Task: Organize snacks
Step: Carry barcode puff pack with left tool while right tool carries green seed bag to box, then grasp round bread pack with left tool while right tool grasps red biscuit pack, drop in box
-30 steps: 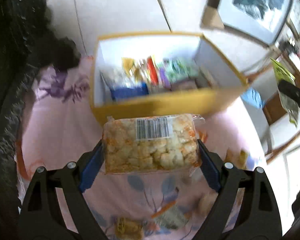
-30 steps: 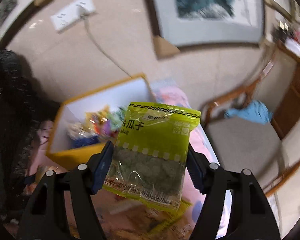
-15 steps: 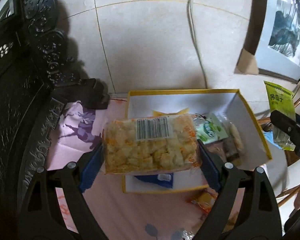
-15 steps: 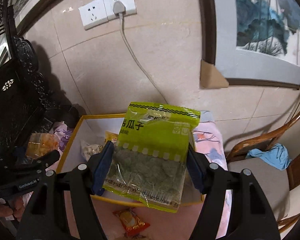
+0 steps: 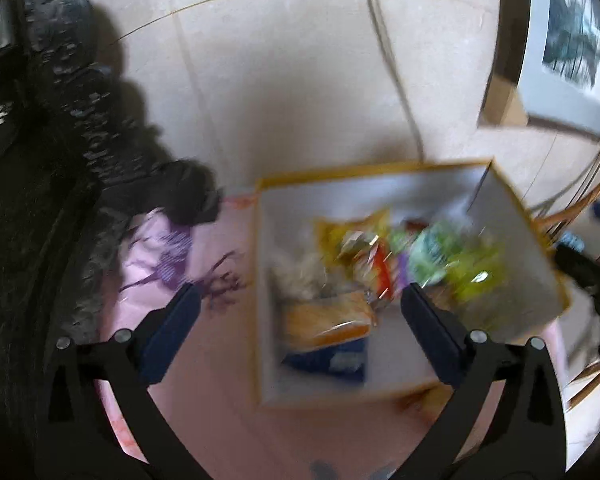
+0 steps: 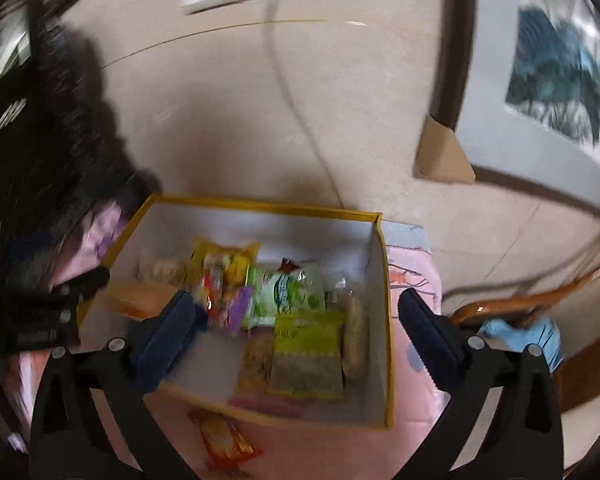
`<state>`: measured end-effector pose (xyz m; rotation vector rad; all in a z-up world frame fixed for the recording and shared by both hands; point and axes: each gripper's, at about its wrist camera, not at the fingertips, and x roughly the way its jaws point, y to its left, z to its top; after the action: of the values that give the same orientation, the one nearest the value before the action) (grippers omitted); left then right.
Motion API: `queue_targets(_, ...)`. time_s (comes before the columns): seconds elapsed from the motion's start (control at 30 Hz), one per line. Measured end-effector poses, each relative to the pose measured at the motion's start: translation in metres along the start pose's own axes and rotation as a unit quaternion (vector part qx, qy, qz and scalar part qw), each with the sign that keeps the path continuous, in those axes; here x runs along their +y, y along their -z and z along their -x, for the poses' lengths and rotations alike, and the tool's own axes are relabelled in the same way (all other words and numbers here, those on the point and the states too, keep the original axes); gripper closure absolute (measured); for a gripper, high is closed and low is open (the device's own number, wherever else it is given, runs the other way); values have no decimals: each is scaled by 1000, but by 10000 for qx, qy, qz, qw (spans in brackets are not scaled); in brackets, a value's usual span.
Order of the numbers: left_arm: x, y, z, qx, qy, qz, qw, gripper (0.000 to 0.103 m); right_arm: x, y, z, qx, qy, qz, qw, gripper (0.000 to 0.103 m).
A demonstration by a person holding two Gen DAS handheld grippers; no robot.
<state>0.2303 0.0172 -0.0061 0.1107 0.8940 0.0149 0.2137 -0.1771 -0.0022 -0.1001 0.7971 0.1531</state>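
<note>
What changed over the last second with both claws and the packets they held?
Both let go: the left claw dropped its orange puffed-snack packet into the yellow-rimmed white box, and the right claw dropped its green seed packet there. Both claws now open. Box unmoved.

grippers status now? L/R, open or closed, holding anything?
Left gripper: open, holding nothing, above the yellow-rimmed box.
Right gripper: open, holding nothing; the green seed packet lies in the box.
</note>
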Motion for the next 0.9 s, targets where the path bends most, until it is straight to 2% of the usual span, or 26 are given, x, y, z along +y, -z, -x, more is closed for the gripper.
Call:
queue_targets(0.1,9,43,16,69,-123,-117,9998,2,14,35,14,277,-160,439,9985,1)
queue_targets(0.17,15,86,23,388,-154,-94,9991,2,29,70,10,676,-604,681,9936,1)
queue_targets(0.23,16,129,28,716,-4,-70,9974,2,44,99,-4,1018,-858,909,9869,1)
queue_targets(0.3,15,174,34,1050,280,-98,9940,2,58,122,-23,1338,-717,1259,9804,1)
queue_targets(0.37,11,215,32,1392,577,-244,9883,2,69,139,-40,1472,-854,1501,9739,1)
queue_targets(0.43,8,243,22,1750,514,-477,9821,2,79,147,-56,1686,-871,1693,9671,1)
queue_targets(0.5,8,266,9,2015,500,-489,9770,2,88,153,-68,1669,-886,1863,9641,1)
queue_targets(0.57,10,282,-3,2158,730,-234,9734,2,90,155,-79,1774,-813,1796,9642,1)
queue_targets(0.63,18,286,0,1813,793,168,9801,2,86,157,-94,1960,-860,1443,9661,1)
queue_targets(0.67,19,288,2,1691,766,211,9824,2,85,157,-100,2012,-823,1346,9668,1)
queue_targets(0.73,13,292,5,1475,644,-6,9870,2,84,158,-110,2091,-834,1093,9682,1)
queue_targets(0.77,13,293,5,1424,690,-15,9874,2,83,157,-110,1971,-845,943,9722,1)
queue_targets(0.83,13,293,5,1460,723,-44,9866,6,85,155,-112,2000,-798,995,9715,1)
queue_targets(0.87,12,293,7,1519,765,-44,9854,18,86,154,-111,2032,-771,980,9712,9)
queue_targets(0.9,9,290,11,1547,804,-45,9847,27,86,153,-109,2008,-722,873,9731,31)
